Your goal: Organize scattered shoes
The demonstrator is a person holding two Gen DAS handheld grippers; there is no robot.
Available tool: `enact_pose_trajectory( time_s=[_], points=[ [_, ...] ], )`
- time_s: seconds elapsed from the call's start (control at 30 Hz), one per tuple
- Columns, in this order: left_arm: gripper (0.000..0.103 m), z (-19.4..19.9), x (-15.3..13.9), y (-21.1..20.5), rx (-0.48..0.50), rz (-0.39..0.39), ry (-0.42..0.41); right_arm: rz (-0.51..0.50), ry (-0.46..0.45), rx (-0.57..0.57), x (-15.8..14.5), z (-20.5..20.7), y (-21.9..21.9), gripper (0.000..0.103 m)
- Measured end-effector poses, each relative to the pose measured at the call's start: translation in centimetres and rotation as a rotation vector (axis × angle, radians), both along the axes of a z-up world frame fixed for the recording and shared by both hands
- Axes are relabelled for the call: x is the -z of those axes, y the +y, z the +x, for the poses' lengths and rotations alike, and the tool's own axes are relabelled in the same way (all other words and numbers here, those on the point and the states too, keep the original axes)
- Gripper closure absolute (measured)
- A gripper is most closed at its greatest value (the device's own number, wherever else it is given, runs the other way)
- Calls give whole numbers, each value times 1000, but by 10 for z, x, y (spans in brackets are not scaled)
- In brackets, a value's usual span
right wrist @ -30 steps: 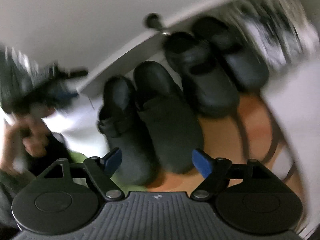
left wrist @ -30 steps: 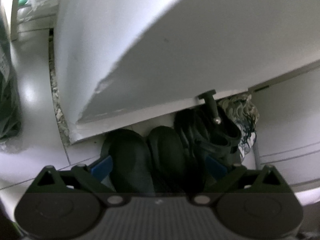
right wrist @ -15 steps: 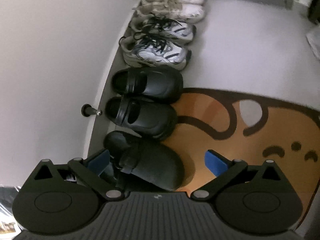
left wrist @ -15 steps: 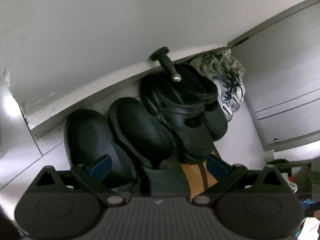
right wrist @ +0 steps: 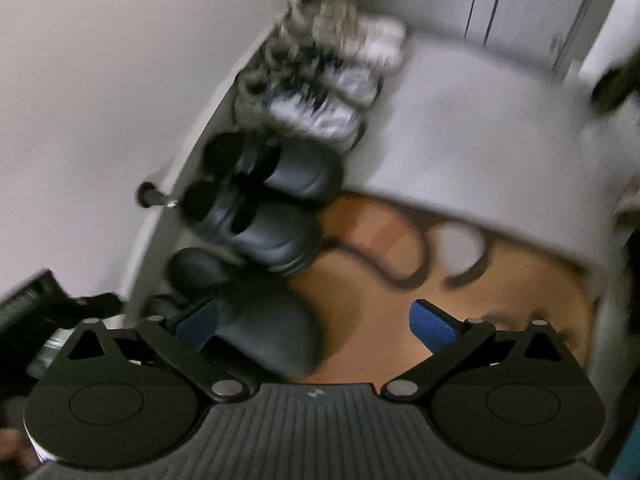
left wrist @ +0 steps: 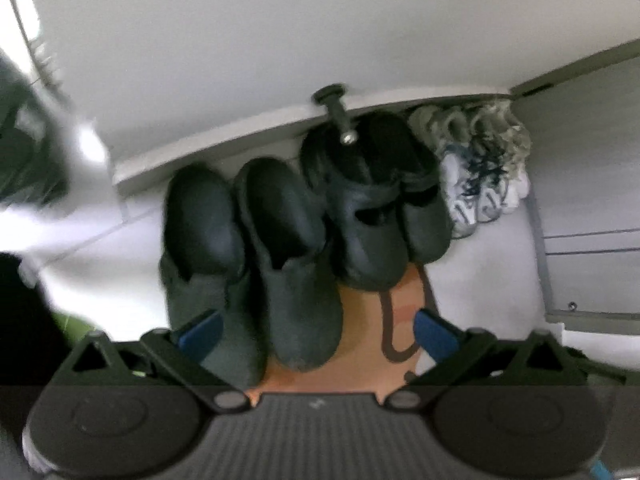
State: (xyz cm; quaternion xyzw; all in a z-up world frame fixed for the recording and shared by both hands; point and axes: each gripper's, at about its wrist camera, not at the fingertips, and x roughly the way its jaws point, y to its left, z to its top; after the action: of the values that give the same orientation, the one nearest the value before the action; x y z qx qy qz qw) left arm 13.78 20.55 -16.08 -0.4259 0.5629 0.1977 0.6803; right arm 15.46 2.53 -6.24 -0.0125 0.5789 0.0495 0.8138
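Left tool [left wrist: 318, 330] and right tool [right wrist: 314, 322] gape, empty.

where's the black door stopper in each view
Left wrist view: the door stopper juts from the baseboard at top centre, just above the heels of the strapped black clogs.
Right wrist view: the same stopper is at the left edge of the shoe row, sticking out of the wall beside those clogs.
Shared landmark: the white sneakers at the far end of the row.

Orange rug [right wrist: 400, 304], black doorstop [left wrist: 334, 106], white wall [left wrist: 280, 32]
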Motion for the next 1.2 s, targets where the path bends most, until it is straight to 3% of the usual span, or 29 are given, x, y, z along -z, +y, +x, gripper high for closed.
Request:
enact_pose_trajectory(
  time_s=[0.17, 0.3, 0.4, 0.53, 0.7, 0.77, 0.93, 1.0, 1.1, 1.2],
  points=[
    [1, -39, -2, -20, -115, -6, 36, -70, -79, -76, -1, -33, -18, 0],
    [1, -72, -7, -47, -76, 62, 11, -103, -177, -81, -4, -47, -44, 0],
    [1, -83, -2, -66, -61, 64, -2, -99, -188, -46, -1, -56, -60, 0],
    [2, -103, -7, -83, -43, 38, -27, -86, -196, -96, 1, -80, -74, 0],
    [2, -121, -51, -105, 27, 14, -38, -81, -167, -143, -14, -84, -89, 0],
    [1, -126, -80, -116, 52, 59, -105, -116, -157, -188, -23, -86, -91, 0],
    [1, -146, -140, -147, 67, 157, -183, 6, -107, -252, -58, -107, -116, 0],
    [0, -166, -170, -167, 36, 193, -199, 7, -145, -281, -77, -120, -132, 0],
    [0, -185, -202, -195, 57, 240, -195, -80, -300, -262, -115, -153, -161, 0],
    [0, -202, -230, -221, 112, 270, -191, -28, -301, -261, -149, -180, -182, 0]
  ],
)
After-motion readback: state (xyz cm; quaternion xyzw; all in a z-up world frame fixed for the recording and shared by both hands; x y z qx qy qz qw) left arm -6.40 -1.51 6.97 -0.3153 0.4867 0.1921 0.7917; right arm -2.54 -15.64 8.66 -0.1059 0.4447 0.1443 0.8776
